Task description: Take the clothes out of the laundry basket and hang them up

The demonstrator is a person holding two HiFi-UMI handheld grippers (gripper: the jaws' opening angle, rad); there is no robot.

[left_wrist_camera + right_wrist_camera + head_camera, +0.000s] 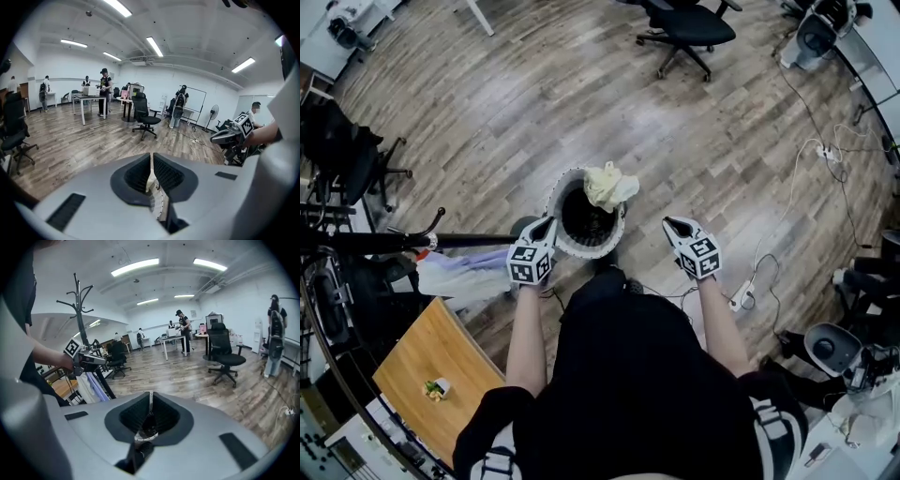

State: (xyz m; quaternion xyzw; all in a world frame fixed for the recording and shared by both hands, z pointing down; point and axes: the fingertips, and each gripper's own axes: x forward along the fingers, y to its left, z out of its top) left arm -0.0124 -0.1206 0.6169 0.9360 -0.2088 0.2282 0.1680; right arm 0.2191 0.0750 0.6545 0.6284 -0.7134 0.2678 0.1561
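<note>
The white laundry basket (572,246) stands on the wood floor just ahead of the person, its inside dark. A pale yellow garment (610,185) is bunched on its far rim. My left gripper (547,224) hovers over the basket's left rim, jaws shut and empty. My right gripper (669,224) hangs to the basket's right, also shut with nothing in it. In the left gripper view the jaws (151,157) meet, with a bit of pale cloth and basket rim showing below them. The right gripper view shows its own jaws (150,397) closed over the basket's edge.
A lavender and white garment (457,273) hangs from a black rack pole (384,242) at the left. A coat stand (80,305) rises beside it. A wooden table (431,361) is at lower left, cables and a power strip (741,296) at right, an office chair (684,26) beyond.
</note>
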